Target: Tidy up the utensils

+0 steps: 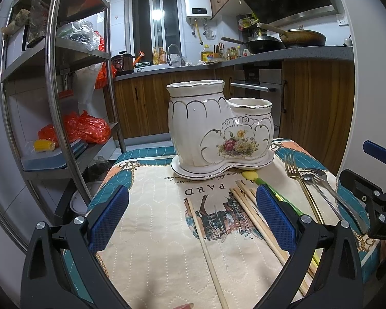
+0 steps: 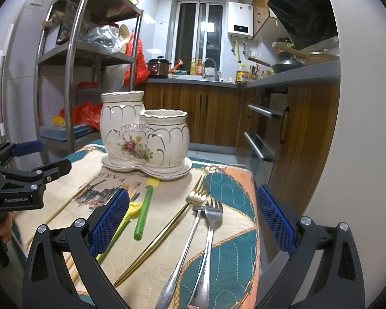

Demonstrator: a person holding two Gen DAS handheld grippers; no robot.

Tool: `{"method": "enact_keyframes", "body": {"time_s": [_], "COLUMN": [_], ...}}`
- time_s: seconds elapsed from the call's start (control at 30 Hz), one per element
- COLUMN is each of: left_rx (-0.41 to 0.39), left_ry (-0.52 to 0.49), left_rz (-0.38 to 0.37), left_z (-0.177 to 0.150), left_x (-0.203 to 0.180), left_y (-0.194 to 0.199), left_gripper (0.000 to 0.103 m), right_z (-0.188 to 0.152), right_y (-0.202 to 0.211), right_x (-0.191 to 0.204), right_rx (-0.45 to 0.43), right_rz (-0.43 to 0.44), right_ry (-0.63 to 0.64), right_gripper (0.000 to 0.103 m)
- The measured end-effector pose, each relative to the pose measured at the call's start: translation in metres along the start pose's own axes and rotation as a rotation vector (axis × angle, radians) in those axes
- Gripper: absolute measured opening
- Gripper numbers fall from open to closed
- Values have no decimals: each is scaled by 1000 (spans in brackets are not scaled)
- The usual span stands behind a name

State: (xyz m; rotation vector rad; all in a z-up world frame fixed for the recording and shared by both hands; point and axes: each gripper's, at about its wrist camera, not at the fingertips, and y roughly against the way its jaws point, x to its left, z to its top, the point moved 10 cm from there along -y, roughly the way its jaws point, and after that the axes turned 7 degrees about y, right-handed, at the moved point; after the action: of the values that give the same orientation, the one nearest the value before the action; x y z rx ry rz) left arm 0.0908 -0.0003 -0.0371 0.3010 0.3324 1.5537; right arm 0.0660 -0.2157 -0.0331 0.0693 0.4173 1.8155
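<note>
A white ceramic two-pot utensil holder [image 1: 218, 128] with a flower print stands at the far end of a quilted table mat [image 1: 154, 206]; it also shows in the right wrist view [image 2: 144, 139]. Both pots look empty. Wooden chopsticks [image 1: 247, 206], one apart [image 1: 205, 244], lie on the mat. A gold fork [image 2: 172, 224], two silver forks [image 2: 205, 244] and green and yellow sticks [image 2: 144, 211] lie in front of the holder. My left gripper [image 1: 193, 219] is open above the chopsticks. My right gripper [image 2: 193, 221] is open above the forks.
A steel shelf rack [image 1: 54, 82] with bags stands left of the table. Wooden kitchen cabinets [image 1: 316, 103] and an oven [image 2: 265, 134] are behind and right. The table's right edge [image 2: 254, 206] drops off near the forks.
</note>
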Motion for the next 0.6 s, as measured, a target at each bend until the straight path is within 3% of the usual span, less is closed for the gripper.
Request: {"method": "enact_keyframes", "body": {"time_s": [0.6], "left_rx": [1], "left_ry": [1], "left_rz": [0], "left_z": [0], "left_x": [1], "left_y": [0], "left_gripper": [98], "right_z": [-1], "right_y": [0], "right_x": [0], "right_rx": [2], "right_rz": [0], "right_ry": [3], "right_gripper": [98]}}
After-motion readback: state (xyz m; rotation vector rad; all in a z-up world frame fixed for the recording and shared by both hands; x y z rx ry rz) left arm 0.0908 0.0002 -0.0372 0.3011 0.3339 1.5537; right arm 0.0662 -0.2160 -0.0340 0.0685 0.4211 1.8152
